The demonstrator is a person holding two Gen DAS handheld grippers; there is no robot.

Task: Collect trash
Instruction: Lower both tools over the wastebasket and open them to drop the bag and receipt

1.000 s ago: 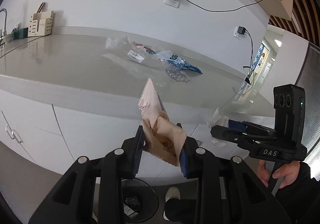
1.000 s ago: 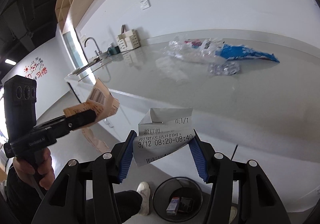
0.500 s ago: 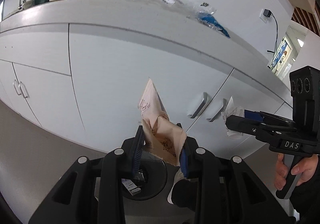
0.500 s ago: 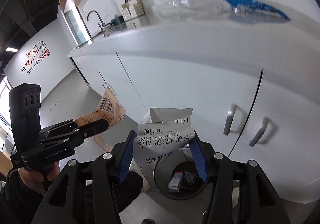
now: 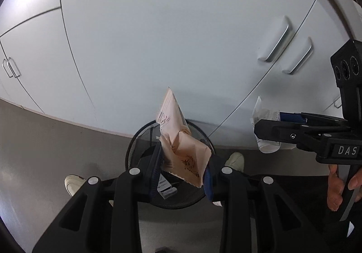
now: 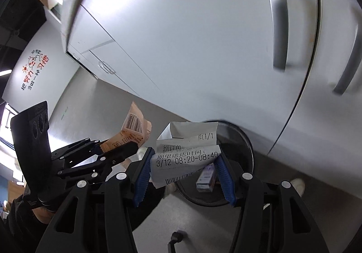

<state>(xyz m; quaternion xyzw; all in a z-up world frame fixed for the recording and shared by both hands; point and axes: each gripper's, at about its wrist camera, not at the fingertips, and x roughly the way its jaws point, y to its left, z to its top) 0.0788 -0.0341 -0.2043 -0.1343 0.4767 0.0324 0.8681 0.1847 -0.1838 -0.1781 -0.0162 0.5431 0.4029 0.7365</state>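
Carrying trash to bin (image 5: 135, 146): left tool (image 5: 183, 169) pinching pink wrapper (image 5: 181, 144) directly above bin; right tool (image 6: 184, 167) gripping receipt (image 6: 185, 153) over bin rim. Next, probably: opening both tools, dropping pieces inside.

The white receipt (image 6: 185, 153) pinched in the right claw (image 6: 184, 170) reads "页1/1" at its top corner, "预订单" below that, then a line starting "期望送达时间:", and in large print "3/12 08:20-08:40", with a barcode along its lower edge. White letters "DAS" sit on the right claw's black body (image 5: 347, 150) in the left wrist view. Red characters on the far wall sign (image 6: 34, 73) are too small to read. The peach wrapper (image 6: 133, 127) shows a barcode; its print is illegible.
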